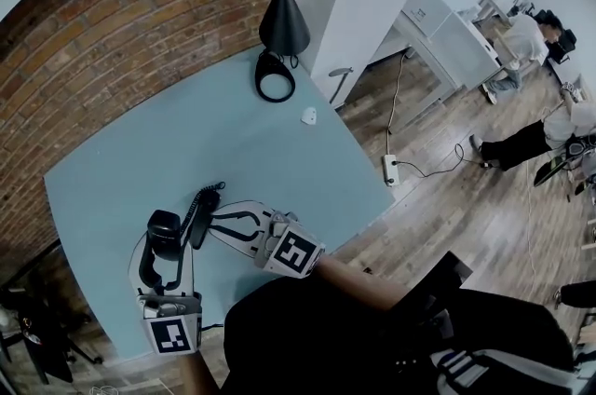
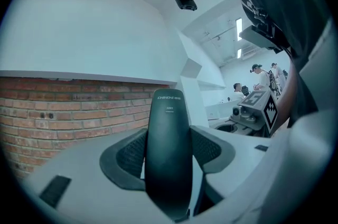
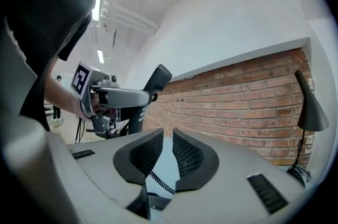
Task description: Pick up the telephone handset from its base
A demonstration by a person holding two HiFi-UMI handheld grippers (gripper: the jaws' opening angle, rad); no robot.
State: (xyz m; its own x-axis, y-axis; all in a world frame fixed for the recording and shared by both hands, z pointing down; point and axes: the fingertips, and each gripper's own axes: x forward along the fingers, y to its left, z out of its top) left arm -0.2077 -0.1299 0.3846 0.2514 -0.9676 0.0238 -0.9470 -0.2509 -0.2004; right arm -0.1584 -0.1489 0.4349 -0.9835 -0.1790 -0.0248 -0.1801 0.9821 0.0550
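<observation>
At the lower left, the left gripper (image 2: 169, 149) pinches the handset (image 1: 160, 244). The right gripper (image 3: 168, 157) is almost closed and holds nothing. The curly cord (image 3: 158, 182) could tug the handset loose

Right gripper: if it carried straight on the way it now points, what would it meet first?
Probably the coiled cord, low in the narrow gap ahead of the right gripper; depth is unclear. Past it, only table and the brick wall. The telephone handset sits off-line, leftward.
</observation>
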